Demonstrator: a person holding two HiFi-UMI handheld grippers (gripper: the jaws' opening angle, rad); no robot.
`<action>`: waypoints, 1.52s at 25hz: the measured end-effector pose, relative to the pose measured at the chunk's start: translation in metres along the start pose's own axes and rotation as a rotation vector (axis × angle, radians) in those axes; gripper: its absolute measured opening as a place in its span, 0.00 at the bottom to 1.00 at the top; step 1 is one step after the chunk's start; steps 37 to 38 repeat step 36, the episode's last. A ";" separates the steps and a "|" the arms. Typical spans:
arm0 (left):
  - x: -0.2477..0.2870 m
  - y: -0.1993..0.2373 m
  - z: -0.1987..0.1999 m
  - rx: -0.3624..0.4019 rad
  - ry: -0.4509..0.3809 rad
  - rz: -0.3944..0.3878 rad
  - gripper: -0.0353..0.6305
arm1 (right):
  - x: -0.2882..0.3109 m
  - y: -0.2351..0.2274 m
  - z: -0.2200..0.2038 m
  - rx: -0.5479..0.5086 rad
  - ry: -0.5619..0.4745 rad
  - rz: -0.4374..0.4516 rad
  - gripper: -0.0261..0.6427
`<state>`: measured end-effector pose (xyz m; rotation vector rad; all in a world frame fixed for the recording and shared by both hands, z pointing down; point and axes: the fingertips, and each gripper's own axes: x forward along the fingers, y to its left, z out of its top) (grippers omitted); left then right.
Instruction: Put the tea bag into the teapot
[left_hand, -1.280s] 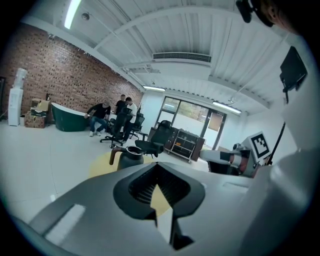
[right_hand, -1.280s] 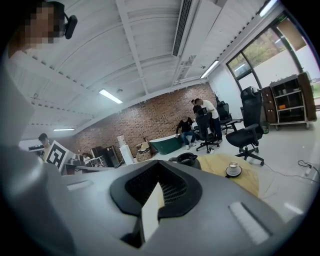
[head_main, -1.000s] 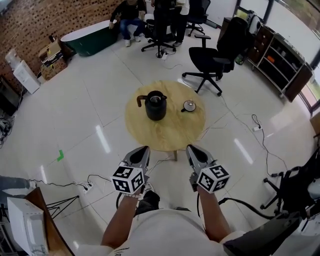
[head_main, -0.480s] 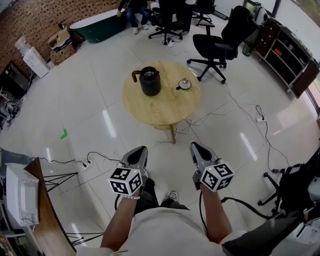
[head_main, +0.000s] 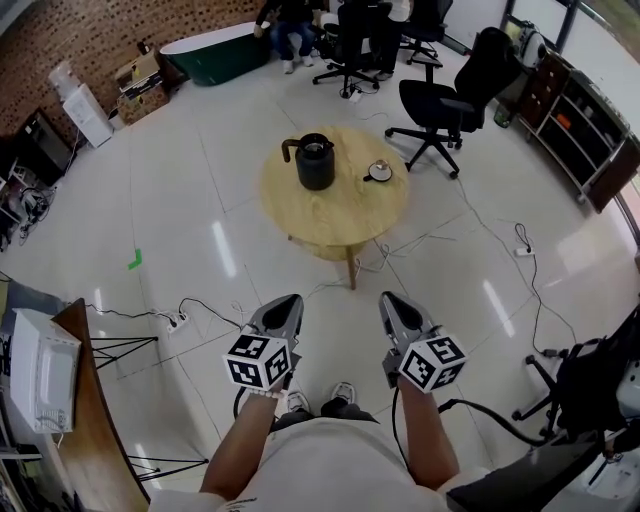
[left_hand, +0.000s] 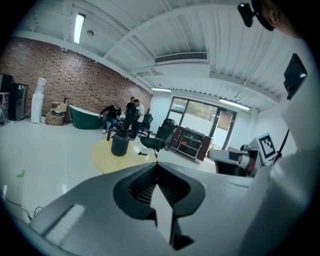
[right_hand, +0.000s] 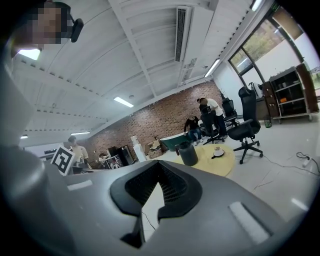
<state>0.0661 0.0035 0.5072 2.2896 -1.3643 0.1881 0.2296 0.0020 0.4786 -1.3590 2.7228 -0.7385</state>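
A black teapot (head_main: 314, 162) stands on a round wooden table (head_main: 335, 215) well ahead of me; it also shows in the left gripper view (left_hand: 120, 143) and the right gripper view (right_hand: 188, 153). Beside it lies a small white dish (head_main: 379, 172) with a dark item on it. I cannot make out a tea bag. My left gripper (head_main: 285, 304) and right gripper (head_main: 392, 302) are held side by side near my body, far short of the table. Each one's jaws meet at the tips with nothing between them, left gripper (left_hand: 156, 164) and right gripper (right_hand: 159, 163).
Black office chairs (head_main: 445, 105) stand behind the table, and cables (head_main: 420, 240) trail over the glossy floor. A green tub (head_main: 215, 52) and seated people are at the back. A dark shelf unit (head_main: 575, 125) is at right. A wooden desk with a white box (head_main: 40, 365) is at my left.
The table and teapot now sit farther from me and a little to the right in the head view. Both grippers keep the same pose and stay shut.
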 end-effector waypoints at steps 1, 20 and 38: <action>-0.004 0.002 0.001 0.000 -0.003 -0.002 0.07 | -0.001 0.005 -0.002 0.003 -0.001 -0.004 0.04; -0.058 0.026 -0.002 -0.013 -0.062 -0.051 0.07 | 0.001 0.069 -0.031 -0.053 0.020 -0.061 0.04; -0.067 0.027 -0.006 -0.011 -0.056 -0.061 0.07 | 0.000 0.080 -0.036 -0.061 0.029 -0.065 0.04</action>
